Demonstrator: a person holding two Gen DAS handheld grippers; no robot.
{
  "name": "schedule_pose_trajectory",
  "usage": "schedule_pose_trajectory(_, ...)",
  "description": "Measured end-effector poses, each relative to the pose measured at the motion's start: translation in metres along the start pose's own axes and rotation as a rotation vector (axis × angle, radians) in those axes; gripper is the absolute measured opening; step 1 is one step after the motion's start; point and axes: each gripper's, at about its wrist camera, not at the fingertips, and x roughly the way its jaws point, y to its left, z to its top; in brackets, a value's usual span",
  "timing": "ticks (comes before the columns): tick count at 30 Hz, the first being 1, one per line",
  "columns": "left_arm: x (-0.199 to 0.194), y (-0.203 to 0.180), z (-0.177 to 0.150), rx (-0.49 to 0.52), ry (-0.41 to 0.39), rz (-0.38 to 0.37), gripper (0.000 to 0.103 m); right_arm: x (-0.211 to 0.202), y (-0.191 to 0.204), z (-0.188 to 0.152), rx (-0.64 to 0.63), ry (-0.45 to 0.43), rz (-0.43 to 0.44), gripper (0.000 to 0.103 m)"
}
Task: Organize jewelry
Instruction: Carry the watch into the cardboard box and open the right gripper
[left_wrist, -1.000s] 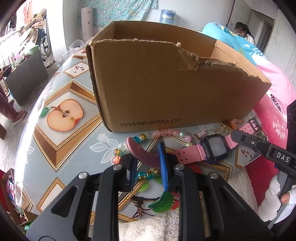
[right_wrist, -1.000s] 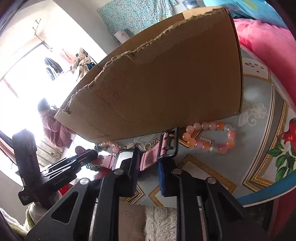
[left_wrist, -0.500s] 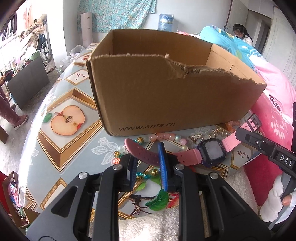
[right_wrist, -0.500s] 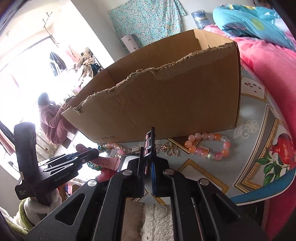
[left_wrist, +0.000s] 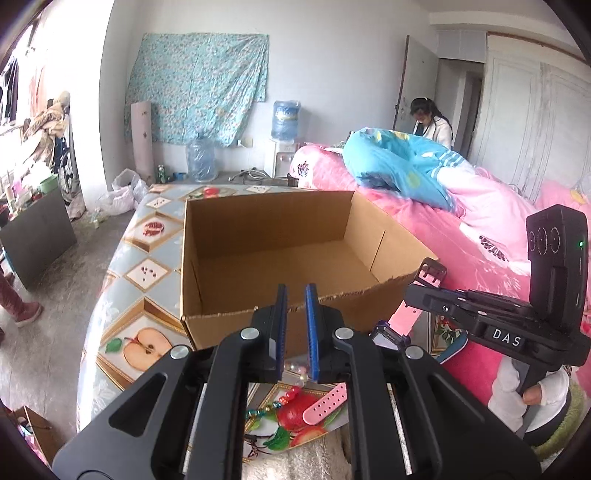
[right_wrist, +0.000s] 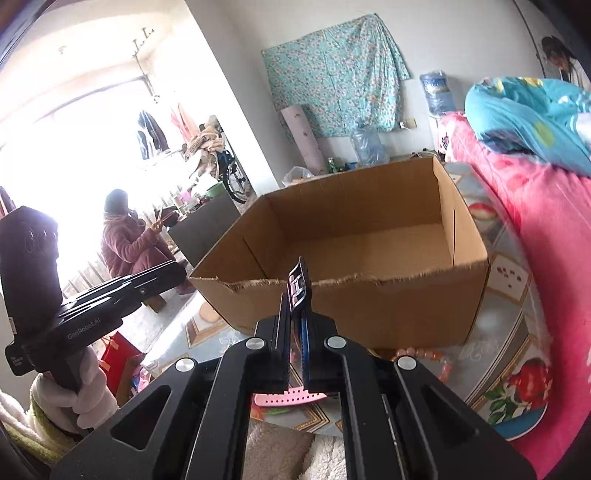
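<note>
An open cardboard box (left_wrist: 266, 254) stands on the fruit-patterned table; it also shows in the right wrist view (right_wrist: 354, 236) and looks empty inside. My right gripper (right_wrist: 295, 295) is shut on the buckle end of a pink watch (left_wrist: 402, 317) and holds it in the air just before the box's torn near rim. The strap tail (left_wrist: 325, 404) hangs below. My left gripper (left_wrist: 295, 302) is slightly open and empty, raised before the box. A pink bead bracelet (right_wrist: 421, 356) lies on the table by the box.
A coloured bead strand (left_wrist: 280, 402) lies on the table below my left gripper. A bed with pink bedding (left_wrist: 461, 221) is at the right. A white fluffy cloth (right_wrist: 280, 454) covers the table's near edge. People sit in the background.
My left gripper has let go of the watch strap. Both grippers have risen, and my right gripper has lifted the watch off the table to the box's rim height.
</note>
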Motion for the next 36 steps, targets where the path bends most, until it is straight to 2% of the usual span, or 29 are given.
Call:
schedule_pose_trajectory(4, 0.014, -0.003, -0.009, -0.014, 0.049, -0.049, 0.010, 0.010, -0.004, 0.006, 0.016, 0.030, 0.006, 0.005)
schedule_pose_trajectory(6, 0.021, -0.008, -0.023, 0.008, 0.083, -0.082, 0.017, 0.016, -0.006, 0.005, 0.029, 0.053, 0.011, 0.005)
schedule_pose_trajectory(8, 0.032, -0.017, -0.040, 0.049, 0.118, -0.084, 0.040, 0.021, -0.008, 0.001, 0.043, 0.073, 0.016, 0.005)
schedule_pose_trajectory(13, 0.066, -0.040, -0.084, 0.183, 0.223, -0.086, 0.045, 0.022, -0.004, 0.003, 0.055, 0.092, 0.039, 0.005)
schedule_pose_trajectory(16, 0.087, -0.044, -0.095, 0.200, 0.252, -0.085, 0.045, 0.017, 0.006, 0.008, 0.047, 0.089, 0.060, 0.005)
schedule_pose_trajectory(23, 0.110, -0.048, -0.103, 0.238, 0.247, -0.097, 0.043, 0.000, 0.032, 0.019, -0.005, 0.064, 0.119, 0.005)
schedule_pose_trajectory(24, 0.109, -0.048, -0.104, 0.240, 0.241, -0.101, 0.040, -0.001, 0.035, 0.021, -0.015, 0.060, 0.119, 0.005)
schedule_pose_trajectory(26, 0.109, -0.047, -0.104, 0.241, 0.239, -0.099, 0.021, -0.004, 0.039, 0.024, -0.026, 0.054, 0.122, 0.005)
schedule_pose_trajectory(27, 0.107, -0.046, -0.103, 0.234, 0.236, -0.097, 0.020, -0.005, 0.040, 0.026, -0.029, 0.052, 0.126, 0.005)
schedule_pose_trajectory(31, 0.090, -0.038, -0.083, 0.190, 0.203, -0.084, 0.018, -0.012, 0.042, 0.040, -0.038, 0.030, 0.145, 0.005)
schedule_pose_trajectory(36, 0.052, -0.030, -0.039, 0.215, 0.144, -0.024, 0.013, -0.017, 0.042, 0.074, -0.066, -0.010, 0.166, 0.005)
